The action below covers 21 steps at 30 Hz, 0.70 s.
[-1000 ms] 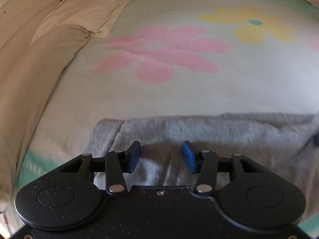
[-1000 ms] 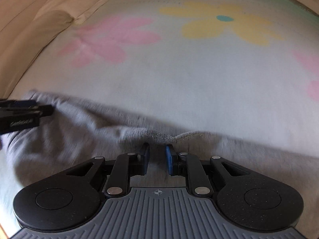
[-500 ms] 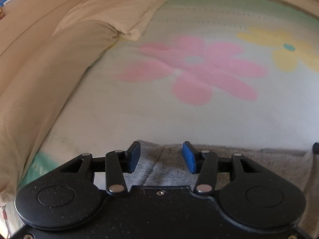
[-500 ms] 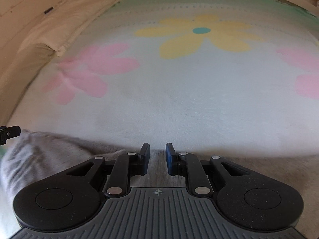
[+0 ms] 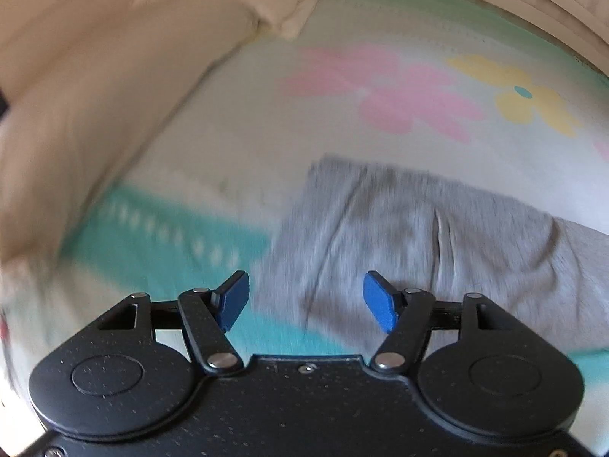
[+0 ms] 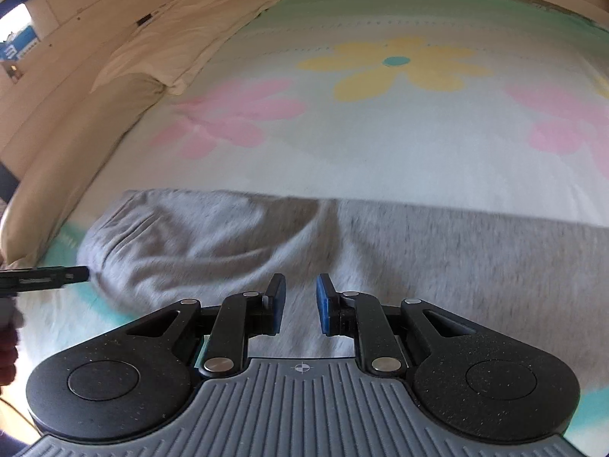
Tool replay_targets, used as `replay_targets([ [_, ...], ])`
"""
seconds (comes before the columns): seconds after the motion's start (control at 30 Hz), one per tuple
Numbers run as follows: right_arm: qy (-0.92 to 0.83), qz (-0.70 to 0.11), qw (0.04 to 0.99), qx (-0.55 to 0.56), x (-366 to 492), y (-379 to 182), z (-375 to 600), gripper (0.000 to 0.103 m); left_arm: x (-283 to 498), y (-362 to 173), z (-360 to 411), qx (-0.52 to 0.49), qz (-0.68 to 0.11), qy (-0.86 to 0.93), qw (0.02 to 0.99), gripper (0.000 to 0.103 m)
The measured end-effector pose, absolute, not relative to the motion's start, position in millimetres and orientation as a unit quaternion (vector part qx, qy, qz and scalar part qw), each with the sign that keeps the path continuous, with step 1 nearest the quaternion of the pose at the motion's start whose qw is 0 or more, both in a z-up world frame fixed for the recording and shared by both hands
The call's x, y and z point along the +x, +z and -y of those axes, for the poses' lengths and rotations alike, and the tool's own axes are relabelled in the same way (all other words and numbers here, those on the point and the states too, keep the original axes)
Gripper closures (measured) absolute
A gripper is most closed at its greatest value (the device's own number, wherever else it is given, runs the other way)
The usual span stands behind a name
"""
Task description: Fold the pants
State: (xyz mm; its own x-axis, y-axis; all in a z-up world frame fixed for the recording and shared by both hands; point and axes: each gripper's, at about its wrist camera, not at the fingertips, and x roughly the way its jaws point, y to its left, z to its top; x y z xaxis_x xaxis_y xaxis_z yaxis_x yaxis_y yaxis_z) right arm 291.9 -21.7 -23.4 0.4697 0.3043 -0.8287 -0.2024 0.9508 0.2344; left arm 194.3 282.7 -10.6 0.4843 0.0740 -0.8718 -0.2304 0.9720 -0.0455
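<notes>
pants (image 6: pixel 342 251): grey sweatpants lying flat on the bed near its front edge, spread as a wide band. One end sits close to the front-left corner, a bit rumpled, partly over the teal border.
left gripper (image 5: pixel 306 299): blue pads well apart and the jaws are opening. Nothing pinched, the grey fabric just lies below and beyond the gap. This view is pretty smeared. Its tip also pokes into the right wrist view at the left edge, just beside the end of the pants.
right gripper (image 6: pixel 300 302): pads a narrow gap apart, nothing clamped between them as far as I can see, hanging over the middle of the pants.
bedspread (image 6: pixel 380 152): pale, with pink and yellow flowers.
pillows (image 6: pixel 182 45): cream, along the left edge.
</notes>
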Motion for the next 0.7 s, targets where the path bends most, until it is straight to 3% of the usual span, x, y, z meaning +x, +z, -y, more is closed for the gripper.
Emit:
replay_targets([
  [0.3,0.140,-0.508,0.848,0.052,282.4,-37.3,44.2,0.085,203.6,-34.5,-252.7,-0.095,-0.519,0.077,0.846,0.029],
  [0.43,0.135,-0.531,0.834,0.068,279.5,-48.6,62.6,0.085,222.9,-37.5,-246.5,-0.104,-0.504,0.095,0.852,0.012],
  [0.5,0.137,-0.541,0.827,0.066,274.6,-52.9,67.4,0.085,234.5,-38.7,-243.0,-0.101,-0.506,0.095,0.851,0.012],
  [0.6,0.145,-0.557,0.816,0.047,265.2,-61.7,66.2,0.085,244.2,-40.3,-239.8,-0.090,-0.506,0.098,0.852,0.032],
  [0.67,0.156,-0.565,0.810,0.029,258.7,-67.1,59.8,0.085,247.6,-37.6,-234.9,-0.071,-0.500,0.121,0.854,0.054],
  [0.7,0.160,-0.567,0.808,0.023,256.4,-70.9,55.6,0.084,248.9,-37.2,-233.3,-0.067,-0.501,0.120,0.855,0.057],
])
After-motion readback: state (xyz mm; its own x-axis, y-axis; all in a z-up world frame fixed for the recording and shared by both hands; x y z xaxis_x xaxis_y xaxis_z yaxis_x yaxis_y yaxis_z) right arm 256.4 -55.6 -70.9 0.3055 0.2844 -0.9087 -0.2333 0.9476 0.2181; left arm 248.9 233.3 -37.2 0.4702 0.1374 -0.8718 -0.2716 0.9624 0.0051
